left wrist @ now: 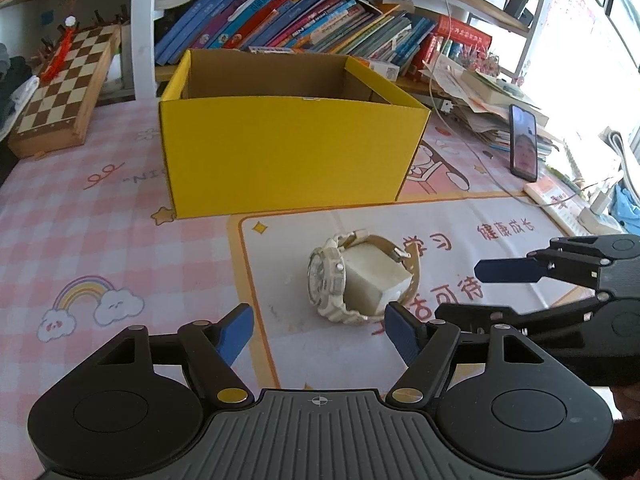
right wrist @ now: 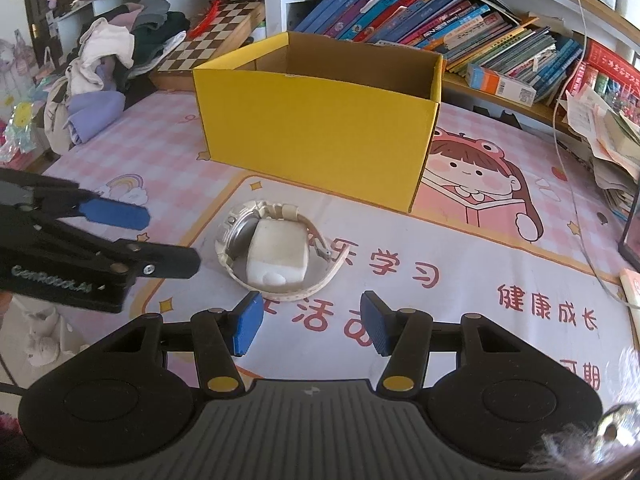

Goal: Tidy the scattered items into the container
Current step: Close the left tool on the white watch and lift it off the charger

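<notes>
One yellow box (left wrist: 288, 152) stands on the bench (left wrist: 100, 220), its top open; its floor is hidden, so what it holds cannot be told. Just before the box, on the bench's printed mat, lies one white watch (left wrist: 326, 276), its strap wrapped round one pale cushion block (left wrist: 372, 280). Two tongs hover nearer than the watch, both spread and holding nothing: the left tongs (left wrist: 320, 334) straight before it, the right tongs (right wrist: 308, 324) likewise, the two crossing close together.

Risks, as I judge them: the box wall is tall, so a low carry could knock it; a pinch on the strap alone could let the block slip out; the two tongs could collide over the watch.
</notes>
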The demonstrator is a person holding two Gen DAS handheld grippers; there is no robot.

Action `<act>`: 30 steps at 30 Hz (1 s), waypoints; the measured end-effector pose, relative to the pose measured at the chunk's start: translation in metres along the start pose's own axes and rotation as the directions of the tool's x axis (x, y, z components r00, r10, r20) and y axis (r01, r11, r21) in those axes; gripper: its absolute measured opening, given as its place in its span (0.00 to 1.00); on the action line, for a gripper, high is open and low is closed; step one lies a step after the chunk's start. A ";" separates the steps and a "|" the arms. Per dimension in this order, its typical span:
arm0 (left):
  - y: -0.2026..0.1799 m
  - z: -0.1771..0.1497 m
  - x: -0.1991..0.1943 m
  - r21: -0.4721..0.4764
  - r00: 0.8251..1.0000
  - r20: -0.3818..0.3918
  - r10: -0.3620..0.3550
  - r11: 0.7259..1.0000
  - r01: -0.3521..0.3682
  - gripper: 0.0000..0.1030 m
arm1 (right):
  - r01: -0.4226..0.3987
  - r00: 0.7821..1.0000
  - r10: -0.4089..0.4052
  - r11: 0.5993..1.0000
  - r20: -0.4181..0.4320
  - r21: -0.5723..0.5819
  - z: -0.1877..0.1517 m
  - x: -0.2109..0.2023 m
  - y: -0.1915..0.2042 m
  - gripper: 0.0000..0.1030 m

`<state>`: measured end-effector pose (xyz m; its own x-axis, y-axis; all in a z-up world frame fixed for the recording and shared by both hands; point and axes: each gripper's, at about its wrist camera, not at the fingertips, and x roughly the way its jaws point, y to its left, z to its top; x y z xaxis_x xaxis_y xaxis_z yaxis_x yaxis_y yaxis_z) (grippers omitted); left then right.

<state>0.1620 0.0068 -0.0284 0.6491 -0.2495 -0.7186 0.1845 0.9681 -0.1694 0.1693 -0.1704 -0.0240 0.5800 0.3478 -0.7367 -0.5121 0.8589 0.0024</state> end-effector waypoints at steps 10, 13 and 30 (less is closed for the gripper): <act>-0.002 0.011 0.034 -0.003 0.999 -0.049 0.006 1.000 -0.006 0.36 | -0.010 1.000 0.009 1.000 -0.023 -0.028 0.001 0.007 -0.004 0.51; -0.006 0.011 0.041 0.023 0.998 -0.061 0.021 1.000 -0.020 0.26 | -0.009 1.000 0.009 0.999 -0.030 -0.031 0.001 0.009 -0.006 0.51; 0.028 0.005 0.010 -0.200 0.997 0.037 -0.061 0.978 0.067 0.16 | -0.043 0.999 0.042 0.998 -0.031 -0.045 0.003 0.013 -0.004 0.51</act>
<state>0.1771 0.0315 -0.0372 0.6636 -0.3084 -0.6815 0.0763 0.9342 -0.3485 0.1812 -0.1684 -0.0316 0.5383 0.3715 -0.7564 -0.5644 0.8255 0.0038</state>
